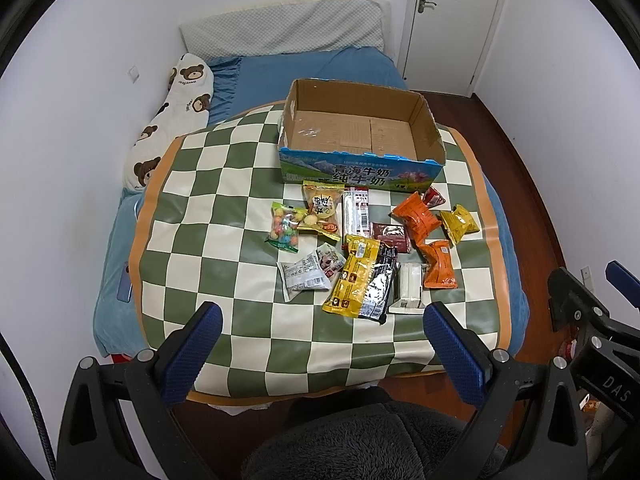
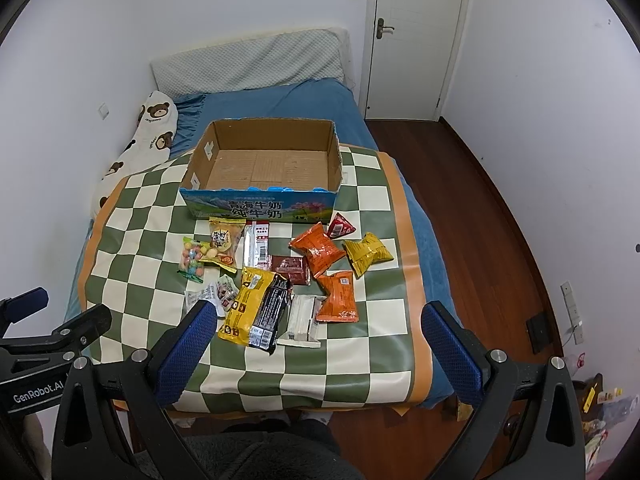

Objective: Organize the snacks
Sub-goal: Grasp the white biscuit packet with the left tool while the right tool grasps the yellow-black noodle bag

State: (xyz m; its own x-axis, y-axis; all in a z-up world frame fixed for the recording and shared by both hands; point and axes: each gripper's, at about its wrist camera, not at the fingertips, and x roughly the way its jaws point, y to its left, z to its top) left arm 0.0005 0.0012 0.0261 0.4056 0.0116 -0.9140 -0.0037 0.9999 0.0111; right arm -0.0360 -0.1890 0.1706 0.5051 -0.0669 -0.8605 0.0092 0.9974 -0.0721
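Observation:
An empty cardboard milk box [image 1: 352,136] [image 2: 264,168] stands at the far side of a green-and-cream checkered mat [image 1: 224,216] [image 2: 360,352]. In front of it lie several snack packets: a candy bag [image 1: 285,229] [image 2: 193,261], a long yellow pack [image 1: 354,276] [image 2: 246,306], two orange packs [image 1: 416,218] [image 2: 318,249], a yellow pack [image 1: 460,223] [image 2: 368,254], and a white pack [image 1: 410,288] [image 2: 302,320]. My left gripper [image 1: 322,320] hovers open over the mat's near edge, holding nothing. My right gripper [image 2: 320,320] also hangs open, short of the packets.
The mat lies on a bed with blue sheets [image 1: 280,76] [image 2: 280,104], a bear-print pillow [image 1: 172,120] [image 2: 148,128] at left. White walls hem the left side; wooden floor [image 2: 472,208] and a door [image 2: 416,36] are at right. A dark fleece sleeve [image 1: 360,432] shows below.

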